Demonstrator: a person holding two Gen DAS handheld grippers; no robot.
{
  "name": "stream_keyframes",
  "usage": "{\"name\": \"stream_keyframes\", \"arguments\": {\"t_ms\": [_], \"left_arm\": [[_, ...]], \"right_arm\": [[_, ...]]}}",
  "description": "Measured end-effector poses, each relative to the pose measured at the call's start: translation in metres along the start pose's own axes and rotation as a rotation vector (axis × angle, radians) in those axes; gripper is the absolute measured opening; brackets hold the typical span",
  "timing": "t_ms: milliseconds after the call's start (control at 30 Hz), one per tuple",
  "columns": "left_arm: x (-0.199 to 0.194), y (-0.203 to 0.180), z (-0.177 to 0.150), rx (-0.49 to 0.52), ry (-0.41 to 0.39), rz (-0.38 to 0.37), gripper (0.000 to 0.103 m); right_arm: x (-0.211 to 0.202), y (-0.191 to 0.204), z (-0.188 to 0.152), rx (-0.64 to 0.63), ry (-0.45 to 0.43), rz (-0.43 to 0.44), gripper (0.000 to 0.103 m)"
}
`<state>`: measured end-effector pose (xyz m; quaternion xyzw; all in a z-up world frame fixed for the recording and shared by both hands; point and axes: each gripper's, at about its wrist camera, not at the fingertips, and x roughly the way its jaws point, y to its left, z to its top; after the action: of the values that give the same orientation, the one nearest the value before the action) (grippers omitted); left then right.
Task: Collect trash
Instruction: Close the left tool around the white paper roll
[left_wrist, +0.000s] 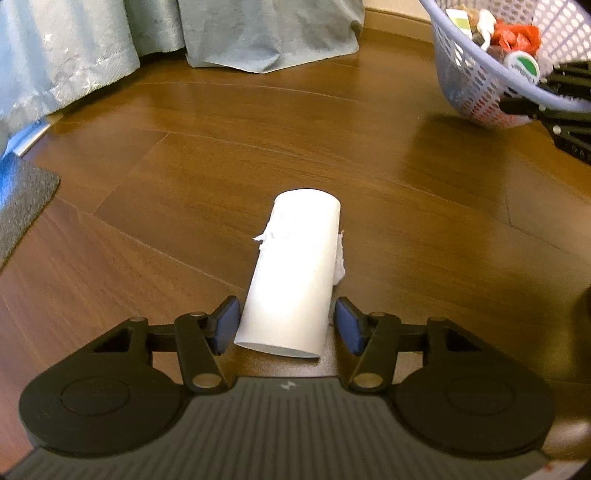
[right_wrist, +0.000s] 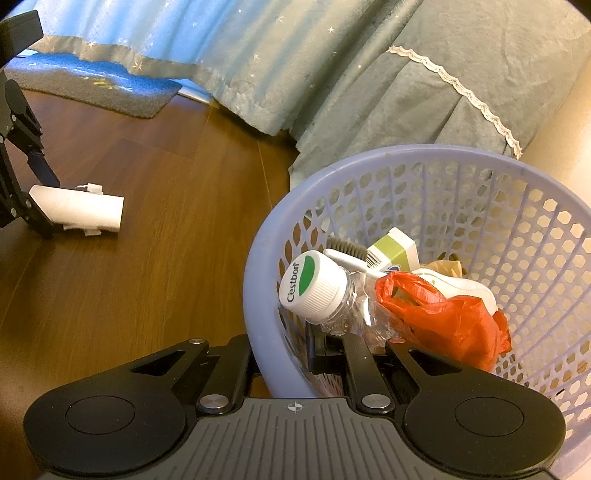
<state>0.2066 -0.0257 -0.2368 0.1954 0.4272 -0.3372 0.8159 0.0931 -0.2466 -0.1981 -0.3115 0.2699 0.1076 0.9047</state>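
Left wrist: wide tongs (left_wrist: 286, 325) straddle tube (left_wrist: 295, 273); right tongs (right_wrist: 280, 354) apparently clamp basket (right_wrist: 443, 155) rim.

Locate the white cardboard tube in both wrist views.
Left wrist: white cardboard tube lies low centre on the brown wood floor, between the open left tool's blue pads.
Right wrist: the tube lies at the left edge, mid-height.
Shared landmark: lilac perforated plastic basket, top right in the left view, right half in the right view.
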Motion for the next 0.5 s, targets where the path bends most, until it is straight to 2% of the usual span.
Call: {"name": "stream_keyframes", "arguments": {"t_ms": [500], "left_arm": [[0.0016,0.0087,-0.0006,-0.057,-0.011,-0.038,0.054]], "right_arm": [[0.0002,0.0014,-0.0023,-0.010,0.003,0.000,0.007]]}}
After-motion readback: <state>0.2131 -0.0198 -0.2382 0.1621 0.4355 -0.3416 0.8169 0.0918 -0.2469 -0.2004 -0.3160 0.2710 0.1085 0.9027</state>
